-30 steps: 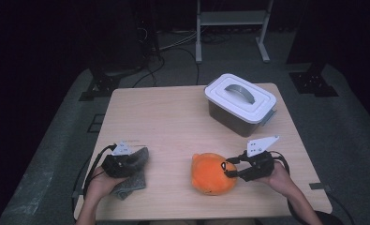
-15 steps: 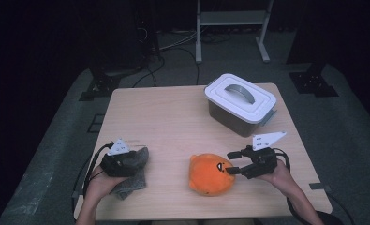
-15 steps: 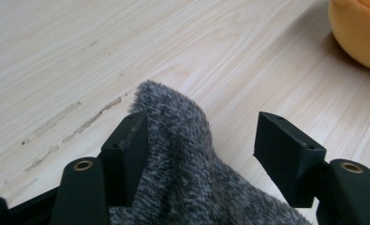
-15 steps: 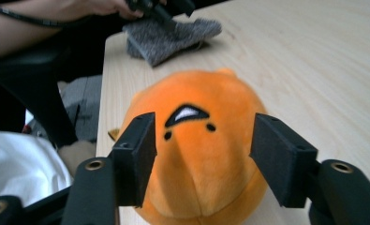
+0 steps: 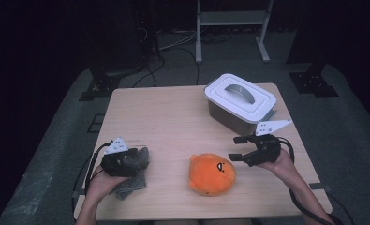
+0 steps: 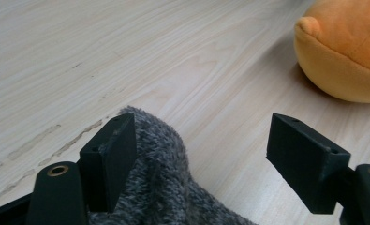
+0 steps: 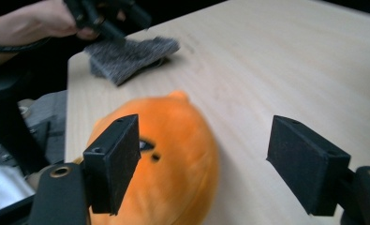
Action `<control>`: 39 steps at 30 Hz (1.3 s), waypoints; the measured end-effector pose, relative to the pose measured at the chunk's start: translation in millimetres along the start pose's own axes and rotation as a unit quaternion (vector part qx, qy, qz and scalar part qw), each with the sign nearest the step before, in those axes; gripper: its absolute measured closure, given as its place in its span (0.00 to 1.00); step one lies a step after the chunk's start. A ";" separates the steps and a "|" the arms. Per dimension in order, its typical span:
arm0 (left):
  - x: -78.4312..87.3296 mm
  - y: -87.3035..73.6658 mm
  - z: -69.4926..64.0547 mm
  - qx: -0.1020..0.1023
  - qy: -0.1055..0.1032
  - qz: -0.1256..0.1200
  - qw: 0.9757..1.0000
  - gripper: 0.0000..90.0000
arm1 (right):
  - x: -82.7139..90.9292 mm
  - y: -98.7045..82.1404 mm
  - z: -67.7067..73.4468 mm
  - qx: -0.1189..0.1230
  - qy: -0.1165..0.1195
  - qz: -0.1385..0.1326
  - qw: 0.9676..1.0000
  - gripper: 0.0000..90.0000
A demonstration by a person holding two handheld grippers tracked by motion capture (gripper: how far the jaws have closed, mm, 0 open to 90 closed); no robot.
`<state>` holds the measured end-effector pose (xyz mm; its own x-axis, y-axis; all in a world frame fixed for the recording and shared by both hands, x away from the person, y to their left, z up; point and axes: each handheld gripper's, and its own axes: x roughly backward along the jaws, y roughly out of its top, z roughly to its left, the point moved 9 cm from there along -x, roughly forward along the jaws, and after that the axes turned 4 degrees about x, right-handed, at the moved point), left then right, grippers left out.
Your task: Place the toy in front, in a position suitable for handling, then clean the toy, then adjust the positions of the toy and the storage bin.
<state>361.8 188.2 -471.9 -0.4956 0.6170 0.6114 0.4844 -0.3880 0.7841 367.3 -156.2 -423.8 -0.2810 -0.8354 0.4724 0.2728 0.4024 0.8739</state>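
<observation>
High view, nearest the person first: the left tool [image 5: 143,158] sits low over the grey knitted cloth [image 5: 132,180] at the near left edge of the pale wooden desk [image 5: 173,117], and the right tool [image 5: 237,148] hangs just right of the round orange plush toy with a stitched face [image 5: 211,173], apart from it.

Both tools' jaws have just been opening. A second ago the right tool's tips were pressed into the plush; now its 2 jaws stand wide with a clear gap to the toy, and the hand has lifted back a little. In the right gripper view the plush [image 7: 173,154] lies on the desk below and beyond the spread jaws, touching neither pad. So the toy has been let go and rests free near the front middle of the desk.

In the left gripper view the jaws are also parted. The cloth [image 6: 159,183] lies bunched between them, up against the left pad but not clamped, since the right pad stands well clear of it. That reads as a release too: the cloth is set down at the front left.

Farther back, the white-lidded grey plastic box with a handle [image 5: 241,101] stands closed at the far right, untouched. My judgement is that both items are put down and a new pick comes next.
</observation>
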 end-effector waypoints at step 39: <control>2.3 16.0 -16.5 -0.018 -0.019 -0.027 0.999 0.17 | 18.0 72.5 -108.5 0.028 -0.114 0.025 0.993 0.25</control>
<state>356.5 172.1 -456.1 -0.4915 0.6636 0.5640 0.4318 -0.3767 0.8195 481.9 -182.7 -364.4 -0.4708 -0.7103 0.5233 0.2412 0.4669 0.8508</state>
